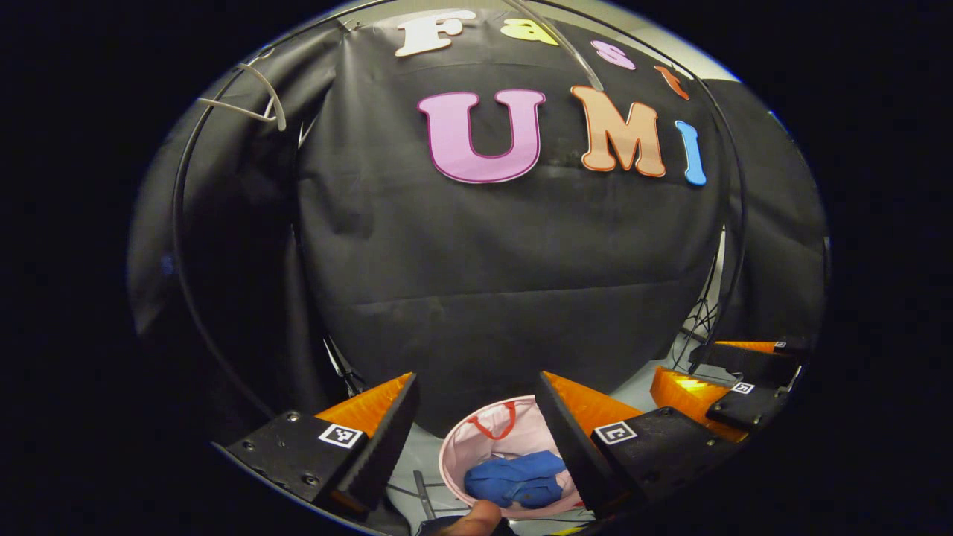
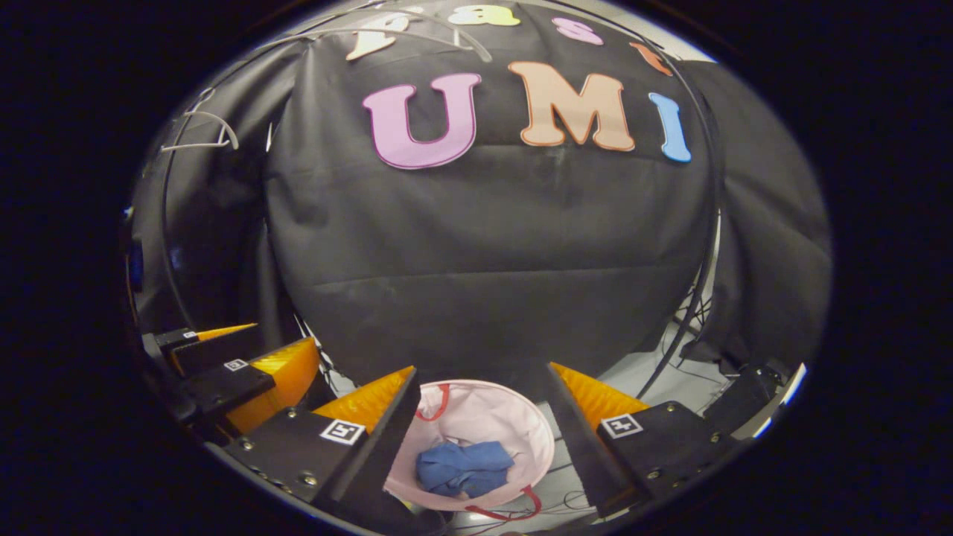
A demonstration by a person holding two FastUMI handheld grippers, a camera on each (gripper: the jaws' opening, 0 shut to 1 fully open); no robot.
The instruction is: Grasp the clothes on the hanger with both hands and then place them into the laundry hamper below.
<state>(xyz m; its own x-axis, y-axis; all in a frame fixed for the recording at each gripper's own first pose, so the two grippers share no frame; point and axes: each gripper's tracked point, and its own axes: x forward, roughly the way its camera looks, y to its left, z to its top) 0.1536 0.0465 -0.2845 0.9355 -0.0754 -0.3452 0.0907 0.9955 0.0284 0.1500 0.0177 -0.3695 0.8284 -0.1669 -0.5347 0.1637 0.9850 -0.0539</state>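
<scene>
Holding both tools above the hamper, you have the left gripper (image 1: pixel 476 432) with its fingers spread apart and gripping nothing; the right gripper (image 2: pixel 480 428) stands likewise apart and empty. Below and between the fingers, the pink laundry hamper (image 2: pixel 521 424) sits on the floor with the blue clothes (image 2: pixel 463 467) bundled inside it. Farther up, at the upper left, a white hanger (image 1: pixel 253 97) hangs bare.

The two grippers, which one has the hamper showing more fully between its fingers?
The right gripper: its open fingers frame nearly the whole pink hamper; the left gripper frames part.
</scene>
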